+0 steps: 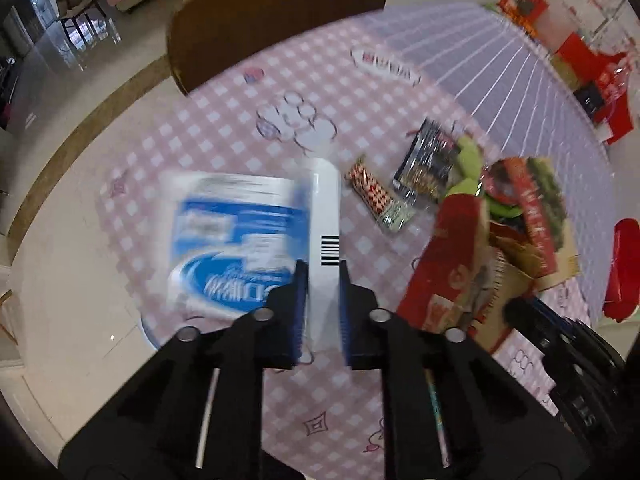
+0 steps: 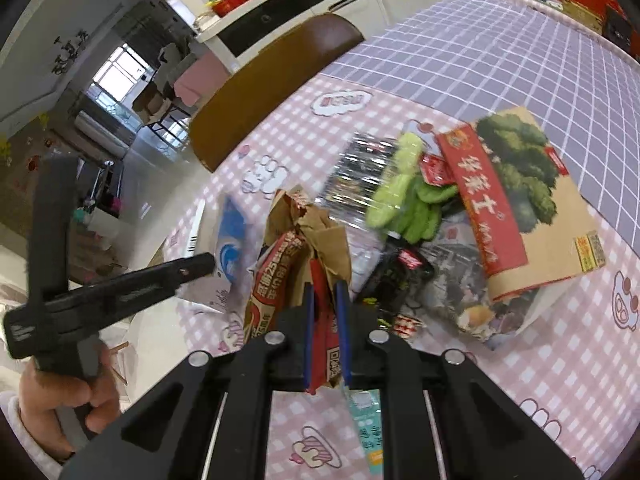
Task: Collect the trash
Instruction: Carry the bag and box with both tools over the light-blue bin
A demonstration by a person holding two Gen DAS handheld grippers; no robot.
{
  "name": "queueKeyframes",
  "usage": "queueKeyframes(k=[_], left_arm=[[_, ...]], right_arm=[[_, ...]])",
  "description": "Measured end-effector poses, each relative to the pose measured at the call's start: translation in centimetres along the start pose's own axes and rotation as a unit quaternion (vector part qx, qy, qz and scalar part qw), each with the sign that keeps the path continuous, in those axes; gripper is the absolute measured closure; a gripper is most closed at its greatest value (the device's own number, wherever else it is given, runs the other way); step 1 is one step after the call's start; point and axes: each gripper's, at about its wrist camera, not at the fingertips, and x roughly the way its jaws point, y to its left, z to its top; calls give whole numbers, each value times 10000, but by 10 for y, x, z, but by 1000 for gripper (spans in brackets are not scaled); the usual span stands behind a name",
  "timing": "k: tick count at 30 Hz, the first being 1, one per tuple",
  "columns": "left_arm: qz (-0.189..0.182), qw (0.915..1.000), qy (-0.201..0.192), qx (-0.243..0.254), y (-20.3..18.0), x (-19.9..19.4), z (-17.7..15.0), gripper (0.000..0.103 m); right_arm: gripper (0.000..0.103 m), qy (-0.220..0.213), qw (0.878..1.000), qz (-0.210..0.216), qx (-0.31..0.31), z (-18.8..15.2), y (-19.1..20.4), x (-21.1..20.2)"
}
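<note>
Pads of the left gripper (image 1: 323, 280) are clamped on the narrow side of a blue-and-white carton (image 1: 256, 240), whose long axis runs straight ahead along the fingers. The right gripper (image 2: 325, 312) is pinched together on a torn red-and-brown paper bag (image 2: 296, 248). Beyond both, on the checked tablecloth (image 2: 560, 360), the remaining trash lies just ahead and nearer the right hand: silver wrapper (image 2: 360, 168), green wrappers (image 2: 404, 192), printed cardboard box (image 2: 520, 200).

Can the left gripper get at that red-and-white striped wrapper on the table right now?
Probably not yet: the left gripper is shut on the blue-and-white carton. The striped wrapper lies uncovered just beyond, so the path looks free once the carton is dropped.
</note>
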Motion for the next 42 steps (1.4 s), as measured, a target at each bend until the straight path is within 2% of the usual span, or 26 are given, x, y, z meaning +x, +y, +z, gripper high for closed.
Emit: queueKeyframes(k=[6, 10, 17, 22, 26, 30, 37, 40, 42], left_arm=[[-297, 9980, -425, -357, 32, -42, -7, 90], [-322, 9958, -630, -585, 65, -67, -23, 90], [-220, 9893, -781, -1211, 163, -98, -66, 90], [-104, 9825, -664, -1738, 246, -95, -102, 90], [6, 9750, -516, -2160, 313, -73, -135, 90], [57, 9697, -232, -2433, 361, -33, -161, 90], [-84, 9623, 205, -2711, 418, 46, -193, 90], [-121, 9580, 367, -2842, 439, 71, -201, 90], [-174, 9550, 425, -2930, 450, 84, -205, 90]], right_arm=[[92, -19, 9996, 95, -277, 4, 35, 2], [92, 16, 9980, 231, -585, 2, 74, 8], [92, 347, 9903, 656, -1177, -21, 175, 45], [92, 723, 9820, 733, -1581, -55, 255, 97], [92, 1154, 9772, 696, -1639, -90, 298, 154], [92, 1616, 9727, 382, -1622, -131, 327, 224], [92, 2128, 9599, -108, -1824, -189, 357, 318], [84, 2300, 9573, -183, -1741, -202, 362, 347], [83, 2382, 9560, -207, -1698, -207, 362, 359]])
